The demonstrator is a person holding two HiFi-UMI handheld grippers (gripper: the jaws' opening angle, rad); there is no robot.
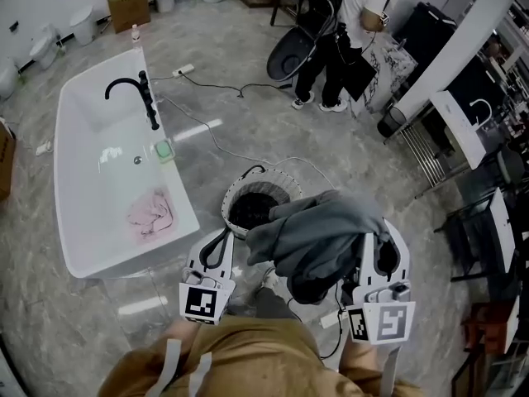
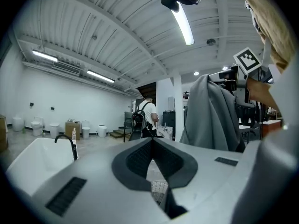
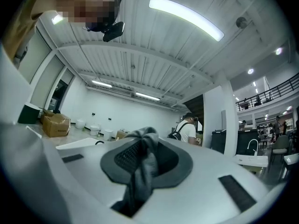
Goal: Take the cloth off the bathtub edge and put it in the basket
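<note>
Carry step: your R gripper (image 1: 374, 246) has its fingers clamped on the grey cloth (image 1: 318, 230), hanging near the basket (image 1: 285, 180). L gripper (image 1: 216, 245) fingers together, empty. Next: get cloth over the basket mouth, then release.

Cloth (image 1: 318, 230) hangs from your R gripper (image 1: 374, 251), just right of basket (image 1: 233, 195). Bathtub (image 1: 87, 110) is left of basket. L gripper (image 1: 216, 248) sits just your side of it.

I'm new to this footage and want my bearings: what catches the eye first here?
A bulky grey cloth hangs from the right gripper, near the woven basket at centre. At left stands a white bathtub with a black tap and a pink cloth lying inside.
</note>
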